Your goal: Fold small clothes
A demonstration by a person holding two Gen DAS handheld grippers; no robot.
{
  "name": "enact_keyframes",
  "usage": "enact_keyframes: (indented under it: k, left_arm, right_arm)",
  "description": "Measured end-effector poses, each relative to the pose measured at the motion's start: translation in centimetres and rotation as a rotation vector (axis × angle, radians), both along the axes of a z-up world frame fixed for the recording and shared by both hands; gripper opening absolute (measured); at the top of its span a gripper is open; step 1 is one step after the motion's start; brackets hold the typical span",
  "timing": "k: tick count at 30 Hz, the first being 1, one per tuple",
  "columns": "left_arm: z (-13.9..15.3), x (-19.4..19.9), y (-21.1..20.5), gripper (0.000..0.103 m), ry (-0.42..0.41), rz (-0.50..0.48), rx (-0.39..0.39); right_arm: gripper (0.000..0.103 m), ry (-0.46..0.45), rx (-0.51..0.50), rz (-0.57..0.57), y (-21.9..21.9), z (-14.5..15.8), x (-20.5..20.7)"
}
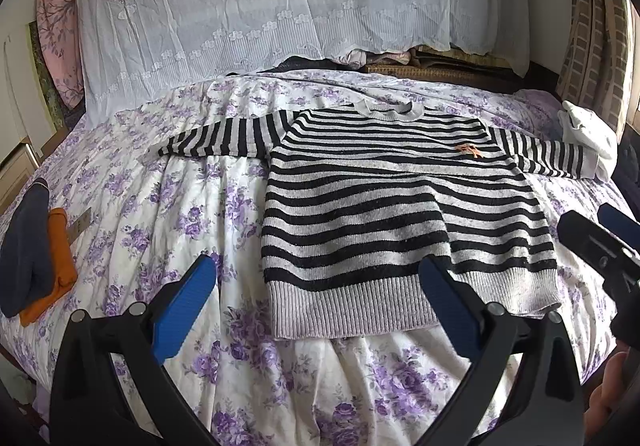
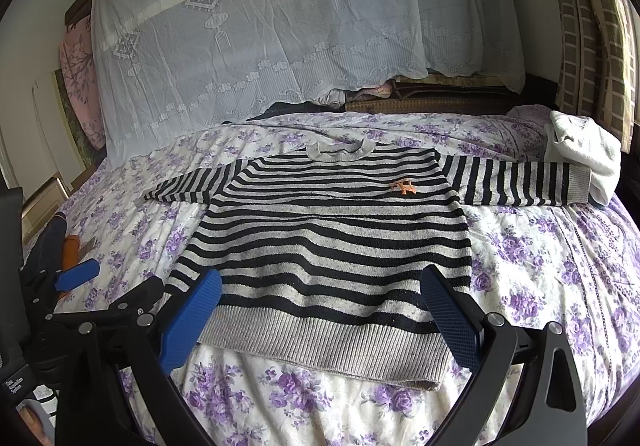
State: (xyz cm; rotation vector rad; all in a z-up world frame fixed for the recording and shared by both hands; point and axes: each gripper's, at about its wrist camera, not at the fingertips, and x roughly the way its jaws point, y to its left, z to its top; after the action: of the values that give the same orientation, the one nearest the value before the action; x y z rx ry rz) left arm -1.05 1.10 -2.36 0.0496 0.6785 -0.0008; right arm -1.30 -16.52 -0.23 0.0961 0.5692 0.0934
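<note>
Sweater: your striped sweater lies flat and face up on the bed, collar toward the far end, both sleeves spread out sideways.
Hem: the grey ribbed hem is the sweater's near edge, and it runs slightly askew, its right corner closer to you.
Left tongs: your left tongs are spread wide apart and hold nothing; they sit at the sweater's near-left corner, with one blue pad over the hem and the other over bare sheet.
Right tongs: your right tongs are also wide apart and hold nothing, straddling the sweater's hem, with both pads over the knit.
Contact: you cannot tell from either view whether the pads touch the cloth.
Left sleeve: it reaches out from the sweater's left shoulder and ends on open sheet.
Right sleeve: its cuff lies against a white garment bunched at the sweater's far right, near the bed's edge.
Folded pile: a navy piece and an orange piece lie side by side, well left of the sweater, by the bed's left edge.
Open room: left of the sweater, bare flowered sheet stretches to the pile; right of it, a narrower strip runs to the bed's edge.
Beyond the collar: a white lace cloth hangs close behind the sweater's far end.
</note>
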Motion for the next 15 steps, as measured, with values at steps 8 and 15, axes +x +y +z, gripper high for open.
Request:
enact_keyframes:
  k: [8,15]
  left_arm:
    - [-0.26,-0.23,0.15,0.099,0.005,0.000,0.001]
    - [-0.84,0.41,0.17,0.099,0.025,0.000,-0.001]
  right_arm:
    - [0.100,0.009,0.004,0.002,0.06,-0.32,0.09]
    - [0.100,0.013,0.004,0.004,0.16,-0.57,0.27]
